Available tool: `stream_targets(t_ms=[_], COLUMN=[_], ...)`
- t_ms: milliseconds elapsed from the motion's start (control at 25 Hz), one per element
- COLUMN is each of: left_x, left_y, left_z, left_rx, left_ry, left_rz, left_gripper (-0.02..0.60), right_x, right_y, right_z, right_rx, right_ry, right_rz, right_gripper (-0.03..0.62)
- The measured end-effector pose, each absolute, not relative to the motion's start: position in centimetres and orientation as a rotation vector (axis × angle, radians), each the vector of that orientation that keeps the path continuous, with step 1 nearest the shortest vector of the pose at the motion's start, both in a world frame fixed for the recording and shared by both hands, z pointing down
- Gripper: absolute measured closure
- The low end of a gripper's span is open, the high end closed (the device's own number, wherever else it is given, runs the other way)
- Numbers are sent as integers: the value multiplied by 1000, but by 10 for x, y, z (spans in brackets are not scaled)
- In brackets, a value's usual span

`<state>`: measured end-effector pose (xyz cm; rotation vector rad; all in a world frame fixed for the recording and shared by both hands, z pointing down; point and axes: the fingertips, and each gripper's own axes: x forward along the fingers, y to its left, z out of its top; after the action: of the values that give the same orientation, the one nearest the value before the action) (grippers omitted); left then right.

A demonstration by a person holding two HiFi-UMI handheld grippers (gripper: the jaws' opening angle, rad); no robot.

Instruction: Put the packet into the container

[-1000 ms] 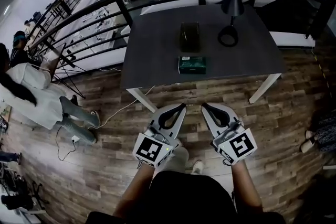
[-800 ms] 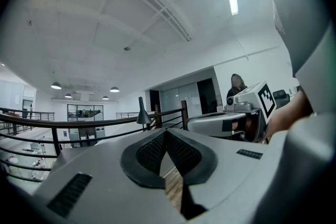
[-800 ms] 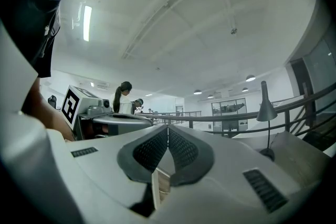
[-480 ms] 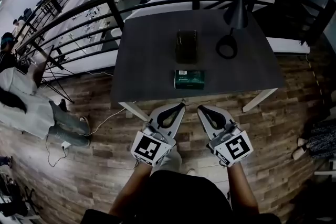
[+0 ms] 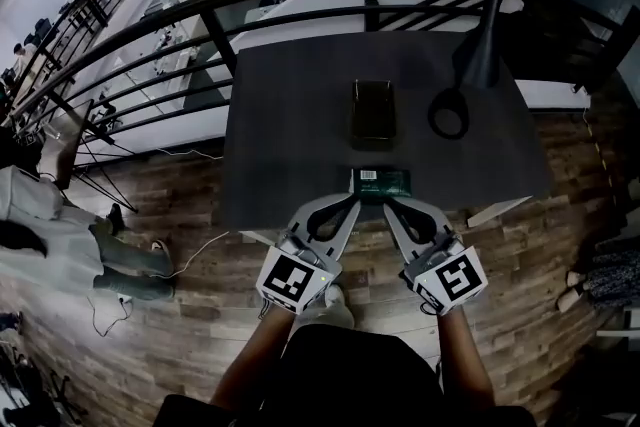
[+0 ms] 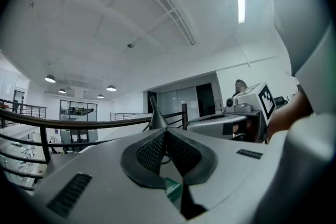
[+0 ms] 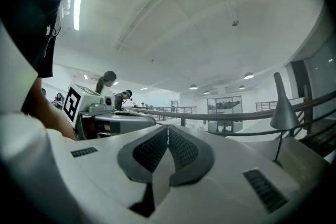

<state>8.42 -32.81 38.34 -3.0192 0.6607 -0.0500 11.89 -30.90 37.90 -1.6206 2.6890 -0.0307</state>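
Observation:
A green packet [image 5: 380,183] lies flat near the front edge of the dark grey table [image 5: 290,145]. Beyond it, at mid-table, stands the dark see-through container [image 5: 373,110]. My left gripper [image 5: 352,202] and right gripper [image 5: 388,207] are held side by side and level at the table's front edge, their tips just short of the packet. Both are shut with nothing in them. In the left gripper view the pads [image 6: 155,149] meet, and a corner of the packet [image 6: 173,189] shows beneath them. The right gripper view shows its pads [image 7: 181,148] pressed together too.
A black desk lamp [image 5: 484,35] with a ring base [image 5: 449,115] stands at the table's right, next to the container. A dark railing [image 5: 200,15] runs behind the table. Wooden floor [image 5: 200,315] lies under me, with a cable and a seated person at the far left.
Both grippers have moved forward together, from over the floor well short of the table to its front edge next to the packet. Their jaws have stayed shut.

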Motion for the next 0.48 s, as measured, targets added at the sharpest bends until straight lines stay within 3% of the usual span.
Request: stream_targets(t_ms=[480], left_x=[67], left_y=[-409], left_z=[402], left_rx=[-3065], left_ry=[611], left_rz=[-3], left_gripper=[575], right_x=[109], right_y=[-381], right_z=[404], right_rx=[-1696], right_ry=[2716], right_rz=[-75], right_gripper=[589])
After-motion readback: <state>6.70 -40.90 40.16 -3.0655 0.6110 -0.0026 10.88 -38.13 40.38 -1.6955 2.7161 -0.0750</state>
